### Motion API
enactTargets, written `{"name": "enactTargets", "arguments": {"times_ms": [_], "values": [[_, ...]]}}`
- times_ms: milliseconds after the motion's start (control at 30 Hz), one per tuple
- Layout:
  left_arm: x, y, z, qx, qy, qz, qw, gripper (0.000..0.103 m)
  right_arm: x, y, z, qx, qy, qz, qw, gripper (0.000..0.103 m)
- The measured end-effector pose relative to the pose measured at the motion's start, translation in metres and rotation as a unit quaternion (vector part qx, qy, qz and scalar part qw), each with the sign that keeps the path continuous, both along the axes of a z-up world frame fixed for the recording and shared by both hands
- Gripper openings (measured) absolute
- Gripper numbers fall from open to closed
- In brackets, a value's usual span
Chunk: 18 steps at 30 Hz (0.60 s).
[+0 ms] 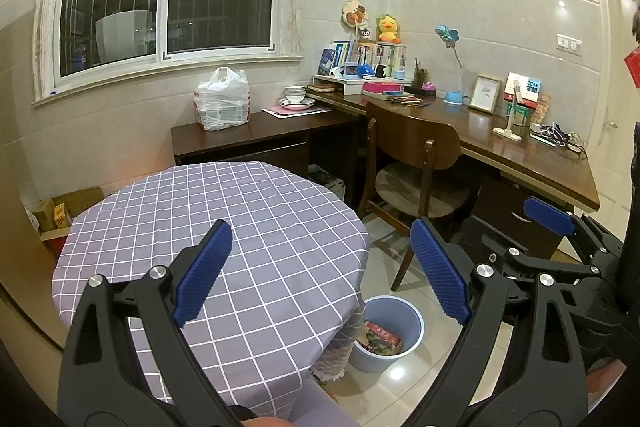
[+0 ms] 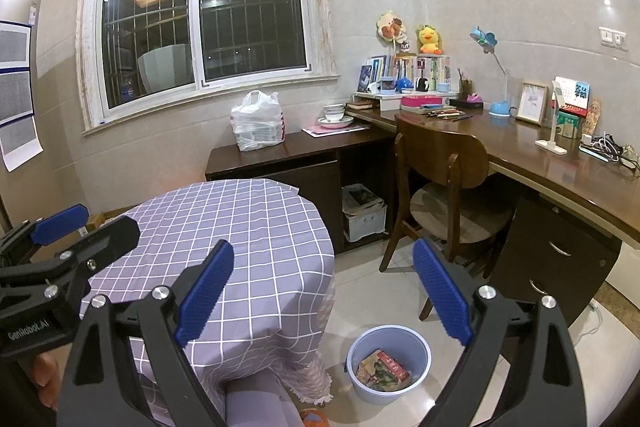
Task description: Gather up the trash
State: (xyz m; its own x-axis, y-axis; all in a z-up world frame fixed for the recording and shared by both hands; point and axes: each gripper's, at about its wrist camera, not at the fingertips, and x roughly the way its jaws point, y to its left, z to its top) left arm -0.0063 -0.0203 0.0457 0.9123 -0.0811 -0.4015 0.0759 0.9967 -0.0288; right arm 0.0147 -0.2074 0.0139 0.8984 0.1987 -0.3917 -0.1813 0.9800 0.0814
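Note:
A light blue bin (image 1: 390, 331) stands on the floor beside the round table and holds a crumpled red and green wrapper (image 1: 378, 341). The bin (image 2: 388, 363) and wrapper (image 2: 384, 371) also show in the right wrist view. My left gripper (image 1: 320, 271) is open and empty, held above the table's near right edge. My right gripper (image 2: 322, 291) is open and empty, held above the table edge and the floor. The right gripper shows at the right of the left wrist view (image 1: 548, 215), and the left gripper at the left of the right wrist view (image 2: 60, 219).
The round table (image 1: 200, 211) has a grey checked cloth. A wooden chair (image 1: 416, 167) stands at an L-shaped desk (image 1: 520, 147) with books, a lamp and frames. A white plastic bag (image 1: 222, 101) and bowls (image 1: 297, 98) sit on the low cabinet. A crate (image 2: 364, 213) stands under the desk.

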Motion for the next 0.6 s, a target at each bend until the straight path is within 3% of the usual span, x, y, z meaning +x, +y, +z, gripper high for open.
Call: {"name": "enactTargets", "arguments": {"times_ms": [600], "values": [[-0.0017, 0.001, 0.0008, -0.003, 0.0, -0.001, 1.0, 0.089, -0.0038, -0.0023, -0.0002, -0.003, -0.002, 0.001, 1.0, 0.09]]}}
